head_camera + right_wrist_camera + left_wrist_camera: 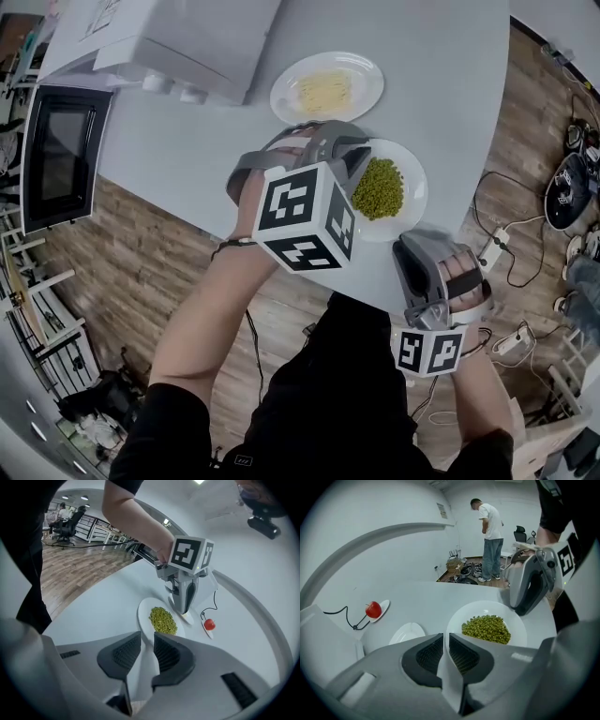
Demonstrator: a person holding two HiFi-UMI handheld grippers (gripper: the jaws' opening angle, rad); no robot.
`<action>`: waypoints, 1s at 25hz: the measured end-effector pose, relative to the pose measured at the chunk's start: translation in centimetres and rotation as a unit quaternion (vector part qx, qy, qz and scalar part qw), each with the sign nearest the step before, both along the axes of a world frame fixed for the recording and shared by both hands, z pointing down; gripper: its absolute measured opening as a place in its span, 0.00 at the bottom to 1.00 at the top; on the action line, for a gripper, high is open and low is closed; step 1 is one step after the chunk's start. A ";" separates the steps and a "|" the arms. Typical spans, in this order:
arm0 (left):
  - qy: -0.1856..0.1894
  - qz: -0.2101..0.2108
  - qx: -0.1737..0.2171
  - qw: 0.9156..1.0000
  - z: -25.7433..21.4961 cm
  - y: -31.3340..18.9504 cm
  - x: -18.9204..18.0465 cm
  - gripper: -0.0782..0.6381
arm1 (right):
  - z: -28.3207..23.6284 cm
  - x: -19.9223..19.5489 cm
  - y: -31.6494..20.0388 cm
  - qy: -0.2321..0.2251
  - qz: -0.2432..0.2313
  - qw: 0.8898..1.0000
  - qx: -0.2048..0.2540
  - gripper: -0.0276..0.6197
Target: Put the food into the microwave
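Clearly, nothing had yet been placed in the microwave (178,42). Its door (58,155) was seen standing open at the far left, while all the food lay on the table (187,136). The plate of green peas (415,195) was found close to the table's near edge, well apart from the microwave. A second plate (364,73), of pale yellow shredded food, was seen just beyond it on the far side.

The left gripper (445,640) was set at the left rim of the pea plate. Its jaws were drawn almost together with the rim between them, so the rim was judged to be clamped. The right gripper (147,639) was positioned at the plate's near right rim. Its jaws were held apart, one outside the rim and one over the plate, and the pads were not pressed on it.

The task was therefore judged to be at its opening stage. A two-sided hold on the pea plate was yet to be completed by closing the right jaws. After that the plate remained to be lifted level, carried left to the open microwave and set inside. Whether the yellow dish was also meant to go in could not be told.
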State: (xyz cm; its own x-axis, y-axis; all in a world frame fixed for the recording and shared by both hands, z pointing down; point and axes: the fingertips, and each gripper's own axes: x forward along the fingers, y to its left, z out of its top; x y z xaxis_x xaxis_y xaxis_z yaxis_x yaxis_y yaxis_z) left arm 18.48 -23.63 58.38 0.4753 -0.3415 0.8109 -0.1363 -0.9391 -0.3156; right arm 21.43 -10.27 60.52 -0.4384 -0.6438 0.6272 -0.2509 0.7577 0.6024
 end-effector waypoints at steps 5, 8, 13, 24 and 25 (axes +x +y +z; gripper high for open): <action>-0.014 -0.006 -0.039 0.999 0.7 -0.2 0.0 0.17 | 0.0 -0.3 -0.3 0.022 -0.007 0.999 0.023 0.19; -0.006 -0.012 -0.059 0.998 0.8 -0.4 0.3 0.20 | 0.0 -0.6 -0.2 0.033 -0.017 0.999 0.036 0.19; -0.014 -0.011 -0.093 0.996 1.6 -0.6 0.6 0.21 | 0.0 -0.8 -0.5 0.039 -0.026 0.998 0.041 0.19; -0.032 -0.004 -0.148 0.989 2.4 -0.6 0.8 0.21 | 0.0 -1.2 -0.5 0.062 -0.048 0.995 0.059 0.19; -0.033 -0.004 -0.151 0.988 2.4 -0.6 0.8 0.21 | 0.0 -1.3 -0.5 0.063 -0.049 0.995 0.061 0.19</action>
State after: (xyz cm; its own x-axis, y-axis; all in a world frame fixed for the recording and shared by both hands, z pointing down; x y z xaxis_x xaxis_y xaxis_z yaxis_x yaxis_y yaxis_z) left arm 19.26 -24.24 60.77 0.4171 -0.0825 0.9051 -0.1323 -0.9908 -0.0293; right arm 20.16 -10.80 60.48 -0.4253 -0.6765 0.6012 -0.0969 0.6945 0.7129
